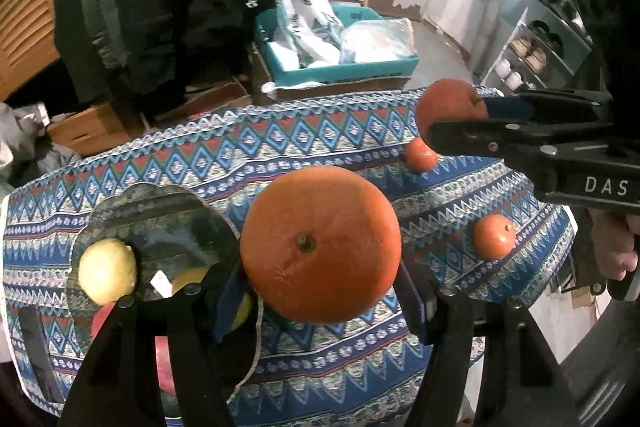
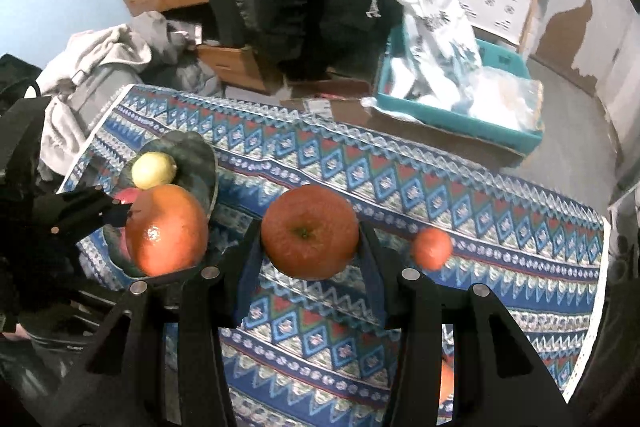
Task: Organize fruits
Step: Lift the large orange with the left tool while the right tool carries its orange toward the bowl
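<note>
My left gripper point(image 1: 320, 291) is shut on a large orange point(image 1: 320, 243) and holds it above the patterned cloth, next to a dark scalloped bowl point(image 1: 120, 203). The bowl holds a yellow lemon point(image 1: 106, 271), a red fruit point(image 1: 162, 359) and another yellow fruit partly hidden by my fingers. My right gripper point(image 2: 310, 259) is shut on a smaller orange point(image 2: 310, 231), above the cloth; it also shows in the left wrist view point(image 1: 450, 105). The left gripper's orange point(image 2: 166, 231) hangs over the bowl's point(image 2: 192, 151) near rim. Small mandarins point(image 1: 494, 237) point(image 1: 420, 155) point(image 2: 432, 249) lie on the cloth.
The table's patterned cloth point(image 2: 400, 179) ends at the far edge. Beyond it stand a teal crate point(image 2: 440, 115) with plastic bags, cardboard boxes point(image 2: 240, 65), a clothes pile point(image 2: 104, 59) and a shoe rack point(image 1: 536, 43).
</note>
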Demonstrator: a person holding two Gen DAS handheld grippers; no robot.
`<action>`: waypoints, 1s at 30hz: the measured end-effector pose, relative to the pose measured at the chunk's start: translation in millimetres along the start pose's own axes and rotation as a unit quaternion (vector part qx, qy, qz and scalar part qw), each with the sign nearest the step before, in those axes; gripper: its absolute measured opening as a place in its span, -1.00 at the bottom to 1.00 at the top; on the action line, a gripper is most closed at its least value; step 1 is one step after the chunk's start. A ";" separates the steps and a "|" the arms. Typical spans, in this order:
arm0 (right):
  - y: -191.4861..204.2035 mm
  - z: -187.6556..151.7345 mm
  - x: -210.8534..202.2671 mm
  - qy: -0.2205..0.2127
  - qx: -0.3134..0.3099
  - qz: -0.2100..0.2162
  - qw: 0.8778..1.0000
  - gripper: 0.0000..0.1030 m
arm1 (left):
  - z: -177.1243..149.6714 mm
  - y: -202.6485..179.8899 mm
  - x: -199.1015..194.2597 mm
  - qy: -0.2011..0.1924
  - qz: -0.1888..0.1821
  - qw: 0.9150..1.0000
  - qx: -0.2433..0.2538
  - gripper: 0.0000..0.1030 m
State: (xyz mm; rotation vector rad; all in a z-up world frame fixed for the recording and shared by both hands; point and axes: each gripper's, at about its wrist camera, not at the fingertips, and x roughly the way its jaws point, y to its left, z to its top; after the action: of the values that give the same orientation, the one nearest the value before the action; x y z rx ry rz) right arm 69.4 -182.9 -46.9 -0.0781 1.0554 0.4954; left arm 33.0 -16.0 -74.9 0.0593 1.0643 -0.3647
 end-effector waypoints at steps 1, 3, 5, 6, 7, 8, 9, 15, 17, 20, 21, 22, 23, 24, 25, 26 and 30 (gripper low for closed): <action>3.1 1.9 1.9 0.000 -0.002 0.002 1.000 -0.11 | -0.4 3.9 -0.6 -0.001 0.001 1.000 -0.004 0.33; 10.4 6.4 5.7 0.001 -0.007 0.007 1.000 -0.11 | -1.0 13.3 -1.4 -0.001 0.002 1.000 -0.016 0.33; 17.3 11.1 9.6 0.002 -0.012 0.014 1.000 -0.11 | -1.9 24.4 -2.3 -0.002 0.002 1.000 -0.030 0.33; 20.7 13.2 11.6 0.003 -0.013 0.018 1.000 -0.11 | -2.4 29.1 -2.5 -0.002 0.002 0.999 -0.036 0.33; 24.6 15.9 14.5 0.004 -0.015 0.022 1.000 -0.11 | -3.3 33.3 -2.6 -0.003 0.004 0.999 -0.038 0.33; 27.3 17.8 16.4 0.005 -0.016 0.024 1.000 -0.11 | -4.3 38.3 -3.0 -0.004 0.006 0.999 -0.043 0.33; 30.7 19.6 19.2 0.006 -0.019 0.025 0.999 -0.11 | -5.1 41.9 -3.3 -0.004 0.008 0.999 -0.045 0.33; 50.7 31.4 38.1 0.016 -0.029 0.035 0.999 -0.11 | -10.9 71.9 -3.7 -0.005 0.016 0.997 -0.075 0.33; 57.9 34.7 43.8 0.017 -0.031 0.041 0.999 -0.11 | -12.9 80.1 -4.0 -0.006 0.020 0.996 -0.082 0.33; 70.5 38.4 56.0 0.022 -0.038 0.045 0.998 -0.11 | -17.3 93.2 -3.9 -0.007 0.031 0.995 -0.092 0.33; 75.7 39.3 61.2 0.027 -0.042 0.045 0.998 -0.11 | -18.8 98.8 -3.5 -0.007 0.034 0.995 -0.097 0.33; 78.8 39.7 64.7 0.029 -0.044 0.046 0.998 -0.11 | -19.9 103.0 -3.6 -0.006 0.034 0.994 -0.102 0.33; 82.9 40.3 68.3 0.031 -0.046 0.048 0.997 -0.11 | -21.4 107.5 -3.5 -0.006 0.035 0.994 -0.106 0.33; 87.6 41.3 72.2 0.034 -0.050 0.050 0.997 -0.11 | -23.2 112.1 -3.3 -0.005 0.037 0.993 -0.111 0.33; 91.2 41.9 75.0 0.035 -0.052 0.051 0.997 -0.11 | -24.4 116.3 -2.4 -0.004 0.040 0.993 -0.114 0.33; 95.8 42.5 78.6 0.037 -0.056 0.050 0.996 -0.11 | -25.6 120.0 -1.6 -0.003 0.041 0.992 -0.116 0.33; 107.7 43.5 91.4 0.046 -0.066 0.048 0.996 -0.11 | -32.1 136.5 7.4 0.011 0.035 0.989 -0.141 0.33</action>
State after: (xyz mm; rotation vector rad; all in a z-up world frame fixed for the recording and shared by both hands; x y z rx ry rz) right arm 94.8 -42.1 -84.2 -0.1676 1.1187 0.6539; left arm 52.9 117.2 -114.3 -0.1513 1.1227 -0.1476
